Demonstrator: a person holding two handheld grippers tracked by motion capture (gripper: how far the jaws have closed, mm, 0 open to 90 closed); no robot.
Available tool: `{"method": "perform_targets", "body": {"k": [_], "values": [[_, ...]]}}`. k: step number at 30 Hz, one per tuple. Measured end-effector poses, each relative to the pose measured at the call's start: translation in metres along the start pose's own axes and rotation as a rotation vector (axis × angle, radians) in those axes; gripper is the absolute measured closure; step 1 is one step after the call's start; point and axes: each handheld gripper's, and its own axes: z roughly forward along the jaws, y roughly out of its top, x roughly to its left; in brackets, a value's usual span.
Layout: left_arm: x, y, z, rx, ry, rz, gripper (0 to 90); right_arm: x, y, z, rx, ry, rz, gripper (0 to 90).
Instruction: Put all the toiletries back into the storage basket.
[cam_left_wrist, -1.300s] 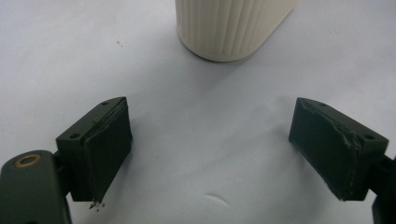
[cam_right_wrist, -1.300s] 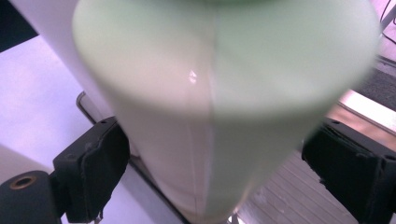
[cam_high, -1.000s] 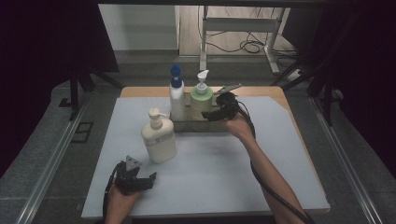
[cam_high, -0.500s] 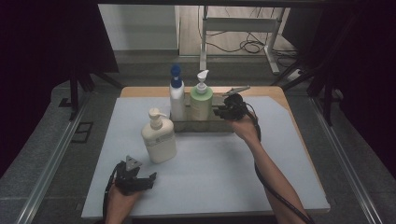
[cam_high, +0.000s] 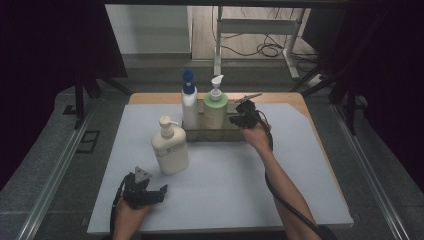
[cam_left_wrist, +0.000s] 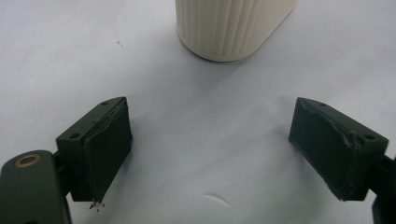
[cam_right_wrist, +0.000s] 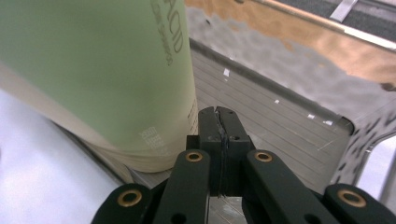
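Observation:
A grey tray (cam_high: 200, 135) at the back of the white mat holds a white bottle with a blue cap (cam_high: 189, 107) and a green pump bottle (cam_high: 215, 111). My right gripper (cam_high: 234, 119) is at the tray, just right of the green bottle. Its jaws have just been closing and now meet with nothing between them. In the right gripper view the shut right gripper (cam_right_wrist: 219, 116) hangs over the tray floor (cam_right_wrist: 285, 126), close beside the green bottle (cam_right_wrist: 93, 70). A cream pump bottle (cam_high: 171, 150) stands on the mat. My left gripper (cam_high: 160, 192) rests open near the front edge, facing the cream bottle (cam_left_wrist: 233, 23).
The white mat (cam_high: 300, 165) covers most of the wooden table (cam_high: 280, 98). Metal rails run along the floor on both sides. A cable trails from the right gripper along the forearm (cam_high: 280, 185).
The right gripper has sunk a little toward the tray beside the green bottle, and its jaws have closed. The left gripper and all three bottles have stayed in place.

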Motion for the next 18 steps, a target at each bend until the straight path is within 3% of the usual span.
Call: {"method": "perform_targets", "body": {"k": [18], "values": [[0.000, 0.000, 0.000, 0.004, 0.000, 0.005, 12.9, 0.014, 0.004, 0.014, 0.030, 0.040, -0.021, 89.1]]}}
